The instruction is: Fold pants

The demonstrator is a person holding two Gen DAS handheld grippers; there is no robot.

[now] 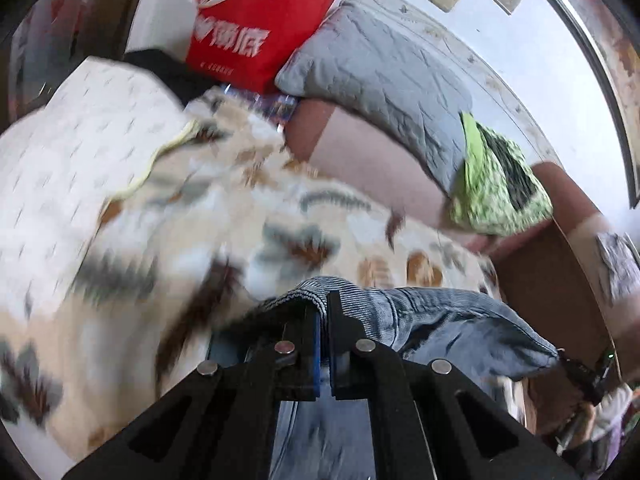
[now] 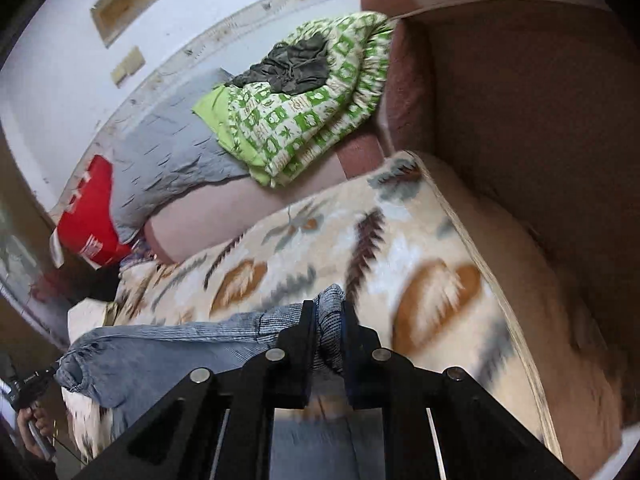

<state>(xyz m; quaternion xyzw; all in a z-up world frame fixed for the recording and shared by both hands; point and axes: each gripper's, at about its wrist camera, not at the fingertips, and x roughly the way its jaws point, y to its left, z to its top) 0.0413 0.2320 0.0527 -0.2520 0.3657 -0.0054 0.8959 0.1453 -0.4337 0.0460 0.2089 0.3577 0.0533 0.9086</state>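
The pants (image 1: 452, 320) are light blue denim with a ribbed waistband. My left gripper (image 1: 323, 300) is shut on one end of the waistband and holds it above the patterned blanket (image 1: 224, 216). My right gripper (image 2: 328, 312) is shut on the other end of the waistband. In the right wrist view the pants (image 2: 160, 352) stretch to the left between the two grippers, lifted off the blanket (image 2: 400, 240). The legs hang below, out of sight.
A cream blanket with leaf prints covers a brown sofa (image 2: 520, 100). A grey pillow (image 1: 384, 80), a green patterned quilt (image 2: 312, 108) and a red bag (image 1: 252, 28) lie along the sofa back. A white cushion (image 1: 80, 132) sits at the left.
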